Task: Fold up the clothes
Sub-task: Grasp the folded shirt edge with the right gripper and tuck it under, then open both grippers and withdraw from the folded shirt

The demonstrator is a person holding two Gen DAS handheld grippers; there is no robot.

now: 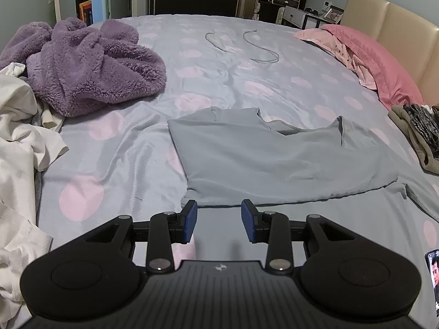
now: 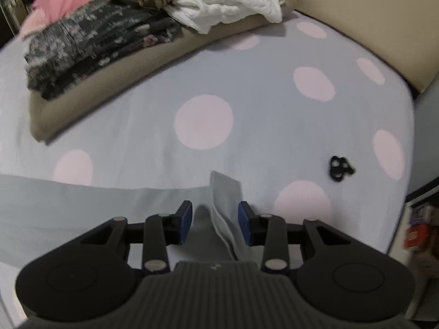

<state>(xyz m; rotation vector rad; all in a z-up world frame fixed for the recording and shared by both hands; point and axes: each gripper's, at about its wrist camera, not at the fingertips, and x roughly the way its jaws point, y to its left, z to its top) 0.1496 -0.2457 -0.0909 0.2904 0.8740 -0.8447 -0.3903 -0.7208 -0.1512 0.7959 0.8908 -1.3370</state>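
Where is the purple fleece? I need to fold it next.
In the left wrist view the purple fleece lies bunched at the far left of the bed, beside the white clothes, left of the grey shirt.

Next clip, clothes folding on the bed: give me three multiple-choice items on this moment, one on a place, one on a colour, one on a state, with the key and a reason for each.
1. Where does the purple fleece lie, seen from the left wrist camera?
A. far left of the bed
B. on the pink pillow
C. under the grey shirt

2. What colour are the dots on the bedsheet?
A. green
B. pink
C. black

3. How is the right gripper?
A. shut on the white shirt
B. open with nothing near it
C. open, with an edge of the grey shirt between its fingers

Key: 1 A, the fleece is heaped at the far left, apart from the pillow and the shirt. 2 B, pale pink circles cover the sheet. 3 C, the blue pads stand apart, with a grey fold between them.
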